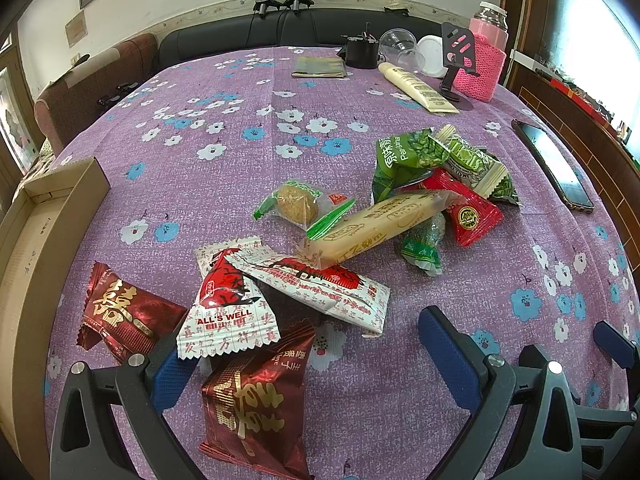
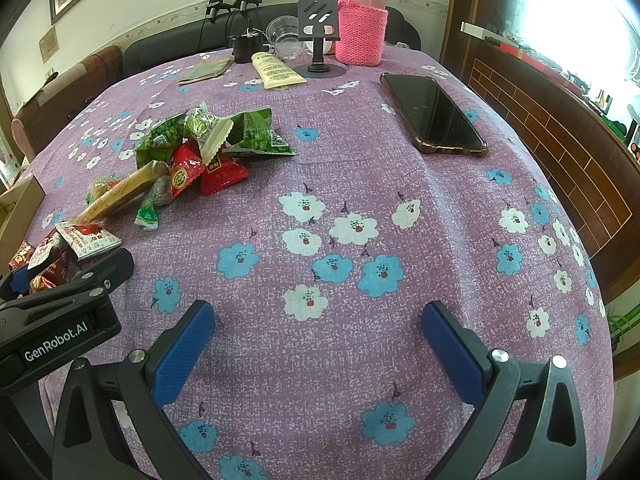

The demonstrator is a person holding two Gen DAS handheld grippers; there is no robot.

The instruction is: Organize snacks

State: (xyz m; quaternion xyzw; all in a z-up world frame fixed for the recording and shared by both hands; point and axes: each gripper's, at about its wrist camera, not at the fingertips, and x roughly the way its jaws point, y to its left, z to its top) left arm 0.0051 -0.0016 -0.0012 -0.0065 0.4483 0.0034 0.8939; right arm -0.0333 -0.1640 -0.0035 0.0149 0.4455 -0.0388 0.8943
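Note:
A loose pile of snack packets lies on the purple flowered tablecloth (image 1: 240, 128). Nearest my left gripper (image 1: 304, 352) are a dark red packet (image 1: 252, 404) between its open fingers, another dark red one (image 1: 120, 316) to the left, and two white-and-red packets (image 1: 228, 304). Farther off lie a wrapped biscuit (image 1: 298, 202), a long tan packet (image 1: 384, 224), a red packet (image 1: 472, 212) and green packets (image 1: 416, 156). My right gripper (image 2: 316, 328) is open and empty over bare cloth, right of the pile (image 2: 192, 148).
An open cardboard box (image 1: 36, 240) stands at the left table edge. A phone (image 2: 432, 110) lies at the right. At the back are a pink-sleeved bottle (image 2: 362, 28), a phone stand (image 2: 318, 36), a cream tube (image 2: 276, 70), a clear cup (image 1: 400, 46) and a flat packet (image 1: 320, 67).

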